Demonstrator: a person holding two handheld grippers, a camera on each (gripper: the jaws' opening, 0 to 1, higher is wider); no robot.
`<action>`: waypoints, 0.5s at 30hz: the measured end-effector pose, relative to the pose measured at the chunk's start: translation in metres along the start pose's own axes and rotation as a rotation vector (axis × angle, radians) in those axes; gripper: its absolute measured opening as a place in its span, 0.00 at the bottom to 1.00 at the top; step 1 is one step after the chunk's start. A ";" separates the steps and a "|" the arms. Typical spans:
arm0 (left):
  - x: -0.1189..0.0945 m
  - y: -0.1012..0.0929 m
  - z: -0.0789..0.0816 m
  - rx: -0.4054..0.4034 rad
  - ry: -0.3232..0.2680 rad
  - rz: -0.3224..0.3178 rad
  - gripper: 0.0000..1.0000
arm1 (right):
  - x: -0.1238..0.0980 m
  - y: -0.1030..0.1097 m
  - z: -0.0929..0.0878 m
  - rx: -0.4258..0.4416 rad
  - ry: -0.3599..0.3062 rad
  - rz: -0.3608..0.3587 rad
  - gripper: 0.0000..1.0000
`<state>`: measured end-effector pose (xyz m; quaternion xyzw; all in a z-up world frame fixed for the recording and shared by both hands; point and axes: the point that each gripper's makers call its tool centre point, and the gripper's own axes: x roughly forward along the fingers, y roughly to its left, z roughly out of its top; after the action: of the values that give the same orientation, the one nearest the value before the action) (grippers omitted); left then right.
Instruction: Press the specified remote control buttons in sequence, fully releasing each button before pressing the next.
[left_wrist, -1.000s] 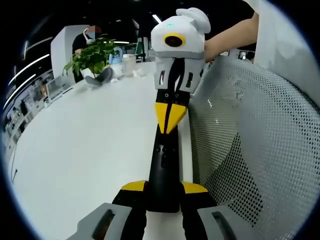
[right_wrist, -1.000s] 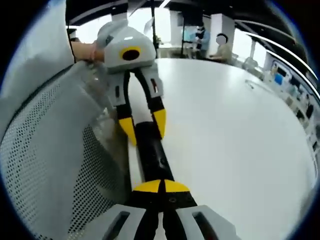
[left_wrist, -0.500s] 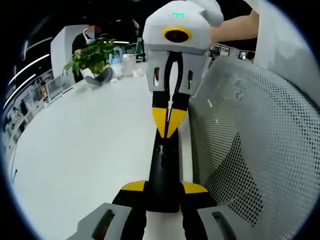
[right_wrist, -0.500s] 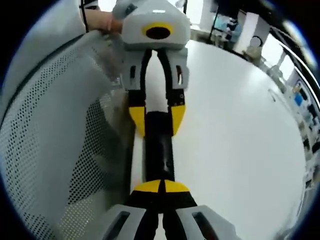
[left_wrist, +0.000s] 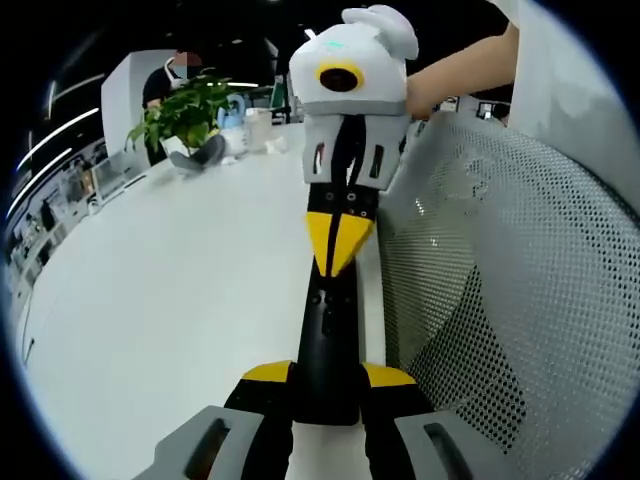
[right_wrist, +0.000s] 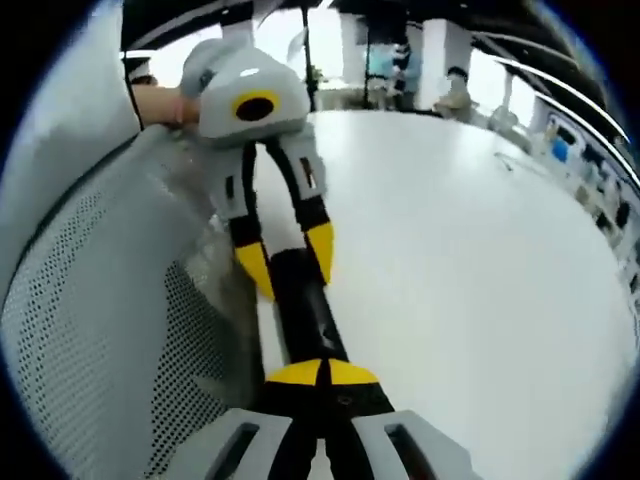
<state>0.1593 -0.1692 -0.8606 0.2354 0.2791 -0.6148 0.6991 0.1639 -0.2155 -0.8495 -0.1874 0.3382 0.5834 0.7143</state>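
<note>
Black remote (left_wrist: 328, 335) bears no readable label.

a mesh chair back (left_wrist: 500, 300) is crowding one side of the remote (left_wrist: 327, 340), close against the table's (left_wrist: 170, 300) edge. the other side is lying open white tabletop, with a potted plant (left_wrist: 185, 115) standing far off.
</note>
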 end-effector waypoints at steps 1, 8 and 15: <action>0.000 0.000 0.000 0.000 0.000 0.000 0.25 | 0.000 0.001 0.001 0.013 -0.013 0.003 0.00; 0.000 0.000 0.000 -0.002 -0.001 0.001 0.25 | 0.002 0.002 0.003 -0.007 -0.015 0.036 0.00; 0.000 0.000 0.000 -0.003 0.000 0.001 0.25 | 0.005 0.005 0.000 -0.329 0.124 0.006 0.00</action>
<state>0.1595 -0.1693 -0.8607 0.2343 0.2798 -0.6140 0.6999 0.1597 -0.2108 -0.8517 -0.3366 0.2820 0.6203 0.6500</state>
